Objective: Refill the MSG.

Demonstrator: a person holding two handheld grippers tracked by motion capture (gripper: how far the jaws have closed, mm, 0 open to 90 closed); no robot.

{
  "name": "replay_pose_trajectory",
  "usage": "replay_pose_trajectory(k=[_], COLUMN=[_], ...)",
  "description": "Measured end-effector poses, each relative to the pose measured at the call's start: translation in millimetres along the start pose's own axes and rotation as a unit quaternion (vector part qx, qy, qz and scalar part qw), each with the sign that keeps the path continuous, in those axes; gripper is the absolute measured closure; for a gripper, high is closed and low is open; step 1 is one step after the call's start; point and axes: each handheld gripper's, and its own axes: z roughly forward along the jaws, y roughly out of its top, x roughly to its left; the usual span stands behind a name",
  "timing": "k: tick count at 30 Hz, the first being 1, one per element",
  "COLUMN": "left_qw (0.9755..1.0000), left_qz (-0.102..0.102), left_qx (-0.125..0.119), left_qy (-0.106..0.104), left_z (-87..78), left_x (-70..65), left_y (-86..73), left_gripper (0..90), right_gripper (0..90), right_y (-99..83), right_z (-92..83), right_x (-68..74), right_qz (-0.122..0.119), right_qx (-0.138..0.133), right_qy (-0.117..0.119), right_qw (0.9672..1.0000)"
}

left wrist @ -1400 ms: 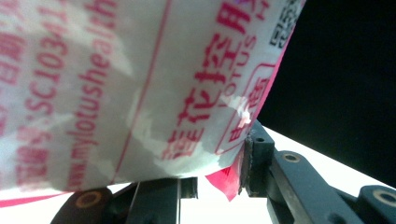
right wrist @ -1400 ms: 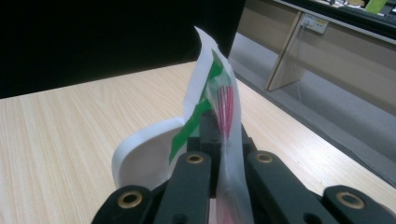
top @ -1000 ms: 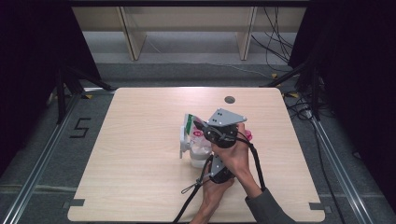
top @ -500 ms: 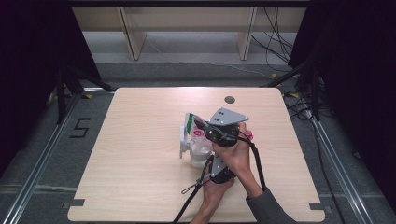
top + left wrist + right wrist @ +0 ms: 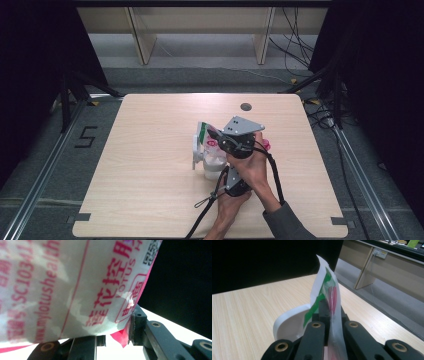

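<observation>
Plastic pouch & both hand-held grippers unmoved vs earlier frame

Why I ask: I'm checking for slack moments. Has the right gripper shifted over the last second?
No. The right gripper sits at the same spot below the dark hole in the table.

The counter is pale matt wood-grain; the packet is glossy crinkled plastic film; the gripper is matt black plastic.
</observation>
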Motion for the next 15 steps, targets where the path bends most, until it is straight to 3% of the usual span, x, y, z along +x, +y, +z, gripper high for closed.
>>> replay_pose_trajectory(k=[7, 9, 11, 15], left_qw=[1.0, 1.0, 1.0, 1.0], left_qz=[-0.003, 0.004, 0.0, 0.004], left_qx=[-0.002, 0.004, 0.0, 0.006], left_qy=[0.0, -0.002, -0.002, -0.004], left_z=[0.3, -1.1, -0.7, -1.0], left_x=[0.0, 1.3, 1.2, 1.7], left_y=[0.0, 0.2, 0.9, 0.4], left_gripper=[71.4, 71.5, 71.5, 71.5], right_gripper=[89.7, 89.7, 89.7, 89.7], right_y=[-0.4, -0.5, 0.7, 0.2], right_z=[1.1, 1.0, 0.1, 2.0], right_x=[1.2, 0.3, 0.7, 2.1], right_qz=[0.004, 0.005, 0.0, -0.009], right_qx=[0.007, 0.006, -0.003, 0.008], right_qy=[0.004, 0.003, 0.005, 0.0], right_qw=[1.0, 1.0, 1.0, 0.9999])
